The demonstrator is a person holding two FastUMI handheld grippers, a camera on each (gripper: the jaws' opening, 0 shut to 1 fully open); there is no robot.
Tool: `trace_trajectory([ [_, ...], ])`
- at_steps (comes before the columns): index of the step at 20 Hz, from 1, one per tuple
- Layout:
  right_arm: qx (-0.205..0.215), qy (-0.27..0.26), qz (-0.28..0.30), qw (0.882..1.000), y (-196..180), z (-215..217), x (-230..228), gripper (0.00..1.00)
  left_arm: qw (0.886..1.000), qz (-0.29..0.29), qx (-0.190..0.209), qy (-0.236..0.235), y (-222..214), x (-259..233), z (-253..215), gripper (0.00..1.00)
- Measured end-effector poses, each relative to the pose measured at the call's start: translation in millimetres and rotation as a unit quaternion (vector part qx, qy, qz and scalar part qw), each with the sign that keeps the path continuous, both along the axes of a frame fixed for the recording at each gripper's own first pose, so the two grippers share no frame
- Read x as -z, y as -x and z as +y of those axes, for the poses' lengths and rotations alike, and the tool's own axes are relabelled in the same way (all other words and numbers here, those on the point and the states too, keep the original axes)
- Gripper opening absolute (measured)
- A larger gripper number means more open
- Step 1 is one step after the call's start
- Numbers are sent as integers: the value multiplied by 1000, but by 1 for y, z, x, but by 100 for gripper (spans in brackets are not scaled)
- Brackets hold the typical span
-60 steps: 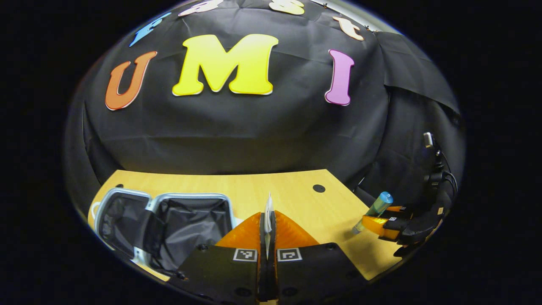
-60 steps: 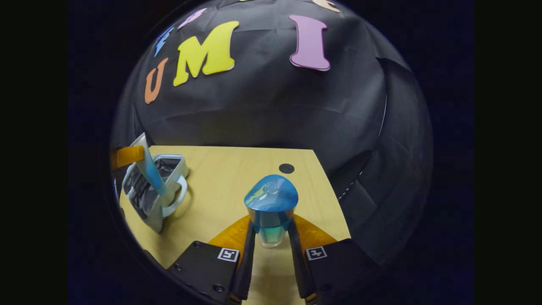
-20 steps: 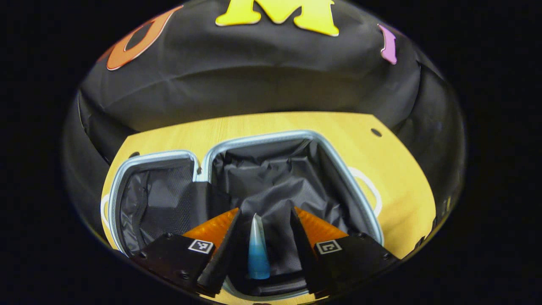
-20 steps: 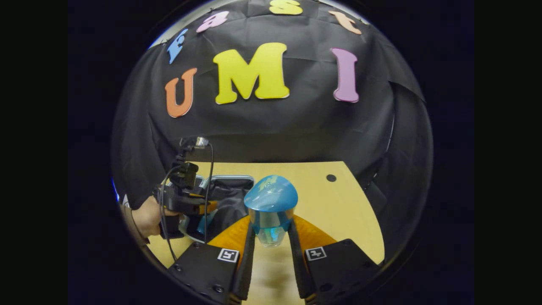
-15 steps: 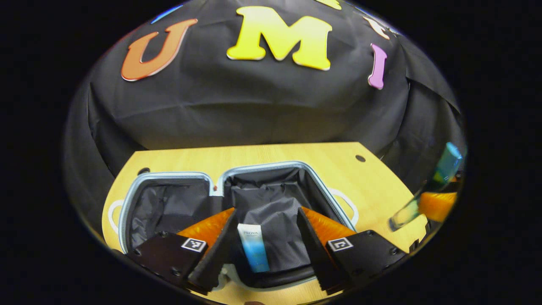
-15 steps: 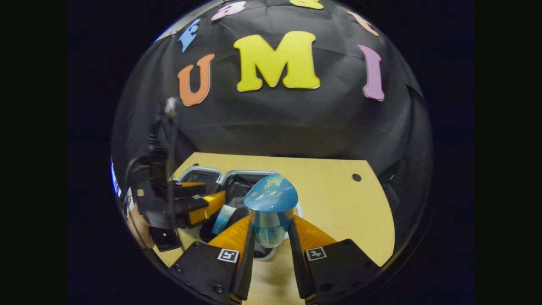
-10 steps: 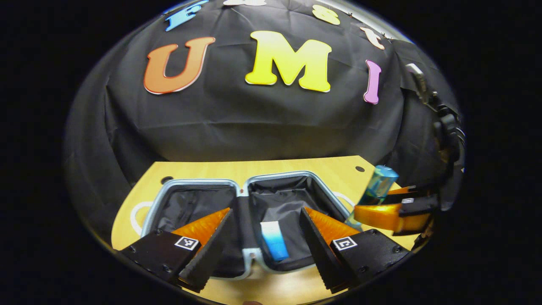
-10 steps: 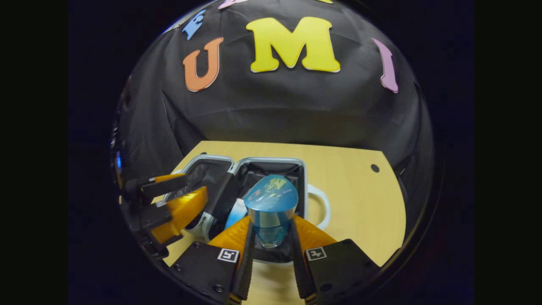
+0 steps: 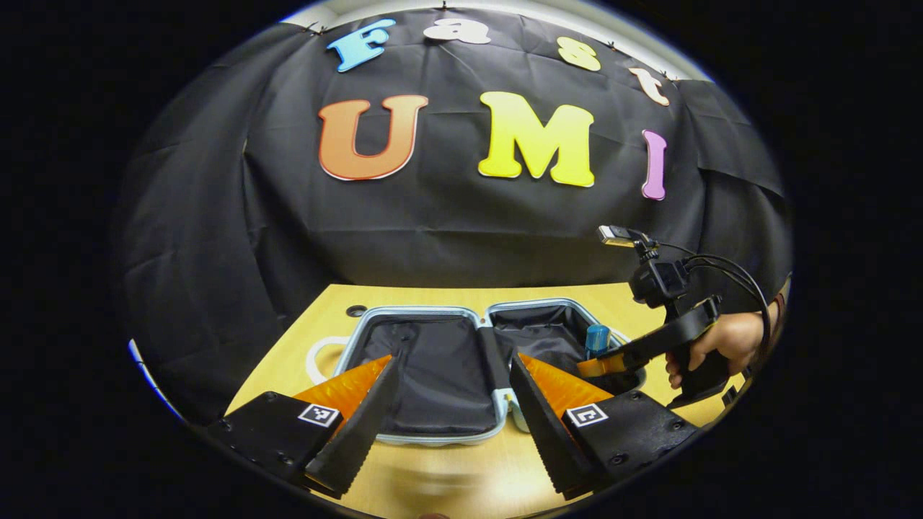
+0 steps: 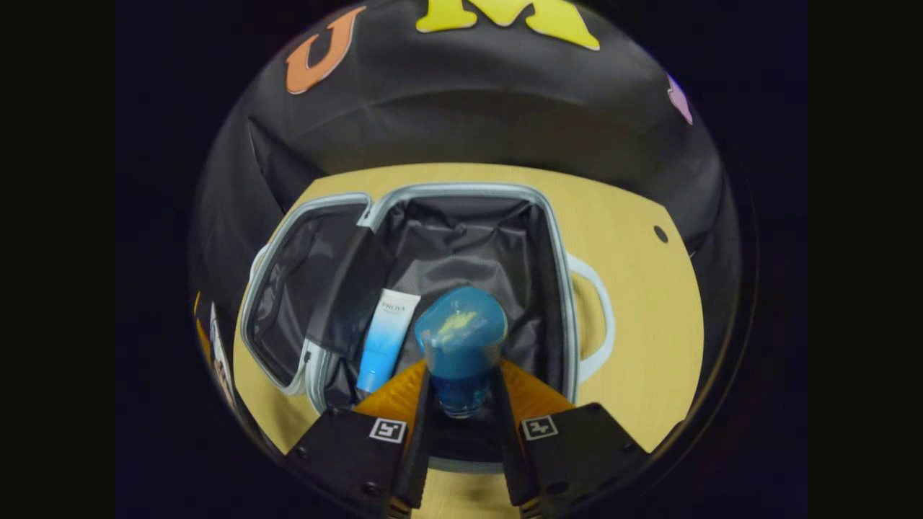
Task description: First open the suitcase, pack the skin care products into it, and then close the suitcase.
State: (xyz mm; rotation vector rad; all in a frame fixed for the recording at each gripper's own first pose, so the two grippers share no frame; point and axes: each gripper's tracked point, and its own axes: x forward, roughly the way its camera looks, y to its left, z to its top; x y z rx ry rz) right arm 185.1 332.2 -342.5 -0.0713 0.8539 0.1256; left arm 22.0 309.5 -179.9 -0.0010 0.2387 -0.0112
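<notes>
The right gripper point(image 10: 459, 404) clamps a blue-capped clear bottle point(image 10: 460, 346) over the open pale-blue suitcase point(image 10: 555, 238), beside a white-and-blue tube point(image 10: 383, 333) lying on its black lining. The left gripper point(image 9: 451, 404), spread wide and empty, hovers above the yellow wooden surface point(image 9: 433, 483) at the suitcase's near edge.

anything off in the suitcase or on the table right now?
Nothing stands out. The suitcase lies open flat on the table, the tube rests inside on the lining, and the right gripper holds the blue-capped bottle over it.
</notes>
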Motion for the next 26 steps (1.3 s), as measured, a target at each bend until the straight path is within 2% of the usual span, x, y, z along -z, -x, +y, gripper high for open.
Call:
trace_trajectory([
  [4,14,21,22,999,-25,4,19,41,999,2,-40,23,6,4,32,98],
  [8,58,32,53,996,-31,-4,46,41,996,8,-79,36,13,11,63,98],
  [11,73,24,55,996,-31,-5,49,39,993,15,-103,49,21,17,83,98],
  [14,74,27,48,996,-33,-7,45,45,990,21,-121,71,25,27,101,98],
  [17,69,4,19,997,-33,-3,19,72,987,22,-135,90,22,34,123,98],
  [20,33,-22,-36,999,-25,3,-33,76,978,24,-141,152,21,54,150,98],
  [22,5,-27,-80,996,-12,4,-72,80,967,24,-156,200,5,60,165,98],
  [26,-35,-34,-141,989,35,-5,-137,80,943,32,-175,280,-25,90,191,98],
])
